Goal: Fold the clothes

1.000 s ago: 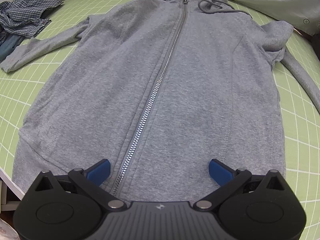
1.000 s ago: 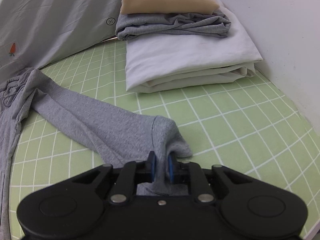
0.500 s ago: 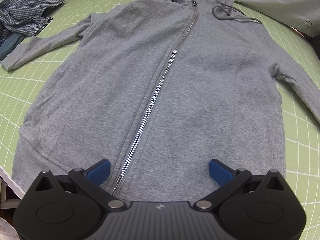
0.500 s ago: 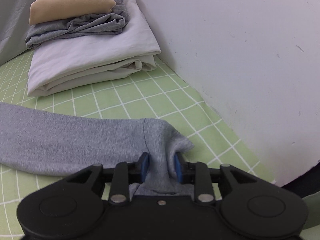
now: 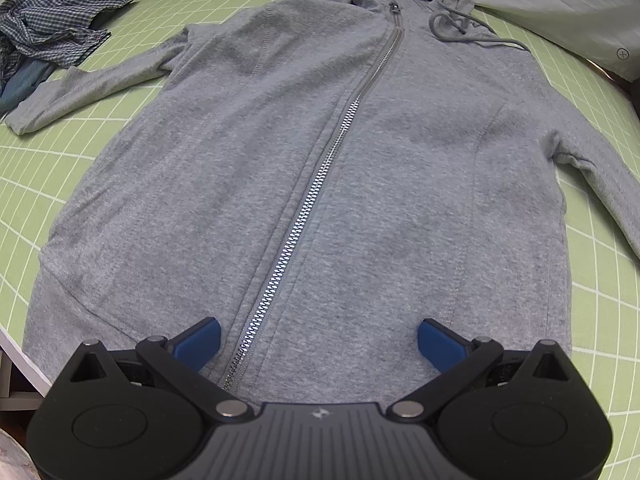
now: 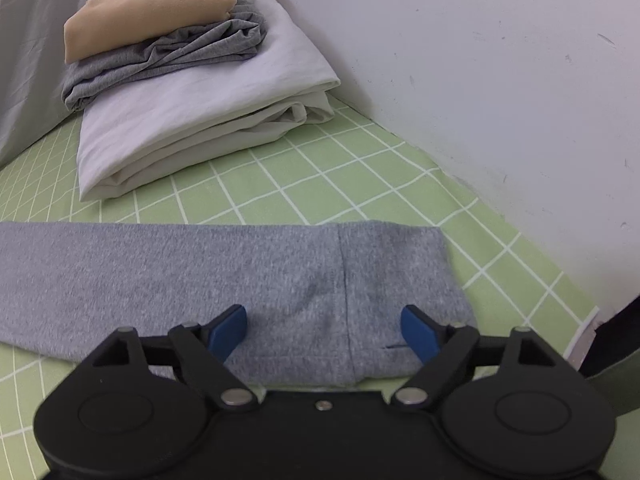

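Left wrist view: we hold the left gripper [image 5: 318,340] over the hem of the grey hoodie [image 5: 304,184], which lies flat, zipped, on the green checked sheet [image 5: 48,168]; its jaws are spread, gripping nothing. Our right gripper [image 6: 322,330] has just been opening its jaws; they stand wide above the sleeve [image 6: 200,276] cuff, which lies flat between them, unpinched. Folded clothes [image 6: 192,92] sit stacked behind, by the wall [image 6: 500,60].
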A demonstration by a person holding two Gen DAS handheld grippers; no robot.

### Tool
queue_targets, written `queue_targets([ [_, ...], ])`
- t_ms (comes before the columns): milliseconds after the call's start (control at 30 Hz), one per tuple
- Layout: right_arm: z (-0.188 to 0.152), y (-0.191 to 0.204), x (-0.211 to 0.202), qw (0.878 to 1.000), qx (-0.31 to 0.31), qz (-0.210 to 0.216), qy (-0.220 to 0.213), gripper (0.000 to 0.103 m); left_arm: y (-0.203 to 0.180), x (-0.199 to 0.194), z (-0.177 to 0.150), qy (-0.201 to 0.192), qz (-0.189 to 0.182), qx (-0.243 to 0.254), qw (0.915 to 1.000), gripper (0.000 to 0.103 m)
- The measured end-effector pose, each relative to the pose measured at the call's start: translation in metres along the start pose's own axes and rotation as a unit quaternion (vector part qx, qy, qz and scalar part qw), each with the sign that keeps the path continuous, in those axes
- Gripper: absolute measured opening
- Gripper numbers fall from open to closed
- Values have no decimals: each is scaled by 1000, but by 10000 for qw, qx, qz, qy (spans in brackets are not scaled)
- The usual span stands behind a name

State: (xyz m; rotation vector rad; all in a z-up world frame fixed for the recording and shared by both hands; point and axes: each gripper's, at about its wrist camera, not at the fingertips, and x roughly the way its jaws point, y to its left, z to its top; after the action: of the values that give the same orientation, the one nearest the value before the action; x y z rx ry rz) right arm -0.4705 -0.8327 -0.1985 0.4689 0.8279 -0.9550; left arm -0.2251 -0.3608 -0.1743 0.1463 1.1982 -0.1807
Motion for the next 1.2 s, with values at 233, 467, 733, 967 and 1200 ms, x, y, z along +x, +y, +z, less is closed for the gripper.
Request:
queue_targets([
  [233,2,3,4,9999,-108,98,75,103,0,0,0,-75,16,-81,9999,103],
  [467,2,15,-2,10000,-5,-2,80,103,3,0,5,81,-157,240,9996,103],
  [733,-18,88,-44,9996,-34,275,-43,103,64,-14,15,-14,-1126,357,9930,103],
  [967,-75,219,-92,9971,-125,745,9,103,197,-17,69,-492,-860,37,9951,103],
  [1200,-131,353,-144,9934,-211,1113,-156,103,346,10,132,-742,-396,-421,9956,103],
])
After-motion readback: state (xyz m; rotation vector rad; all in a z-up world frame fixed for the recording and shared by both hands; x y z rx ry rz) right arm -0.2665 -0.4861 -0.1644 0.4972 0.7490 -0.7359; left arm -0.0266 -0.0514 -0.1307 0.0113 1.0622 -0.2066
